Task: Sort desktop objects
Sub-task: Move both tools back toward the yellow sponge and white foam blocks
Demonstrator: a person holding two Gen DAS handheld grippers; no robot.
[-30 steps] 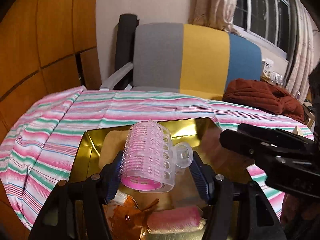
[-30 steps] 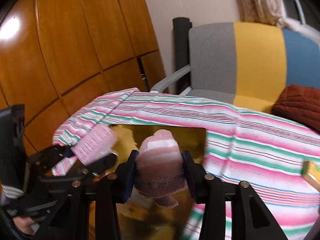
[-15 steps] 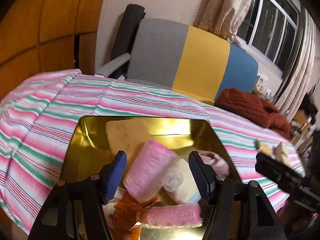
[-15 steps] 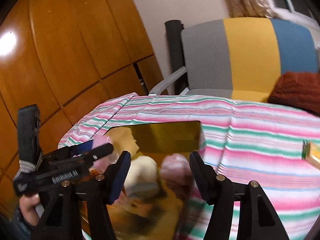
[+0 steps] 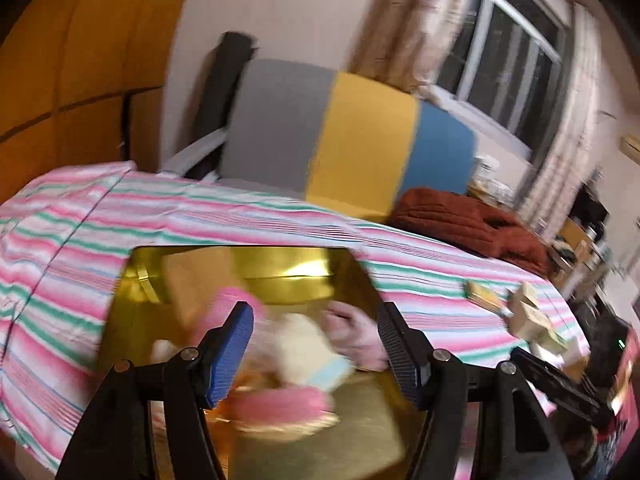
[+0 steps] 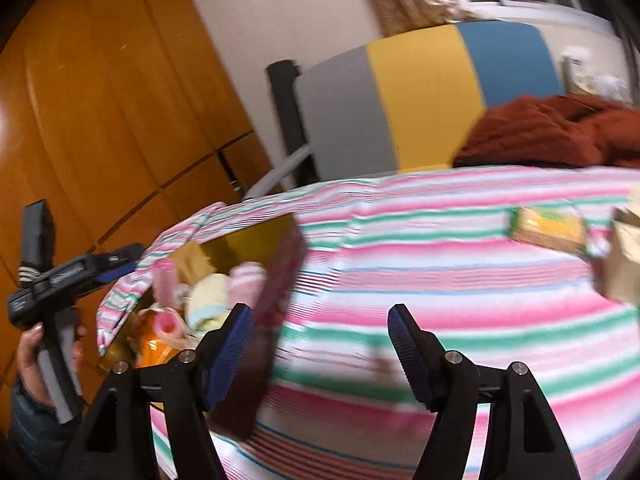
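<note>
No legible text on any blurred surface.

the tray (image 5: 304, 272) sits on the cloth (image 5: 80, 216), rollers (image 5: 280, 400) and mitten (image 5: 352, 336) in it; packets (image 6: 548, 228) lie well right.

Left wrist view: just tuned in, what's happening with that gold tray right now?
A person is sorting small things into the gold tray on the striped cloth. The left claw hangs open over the tray, holding nothing; a pink hair roller, a cream sock and a pink mitten lie inside. The right claw is open too, facing the yellow packet out on the cloth.
</note>
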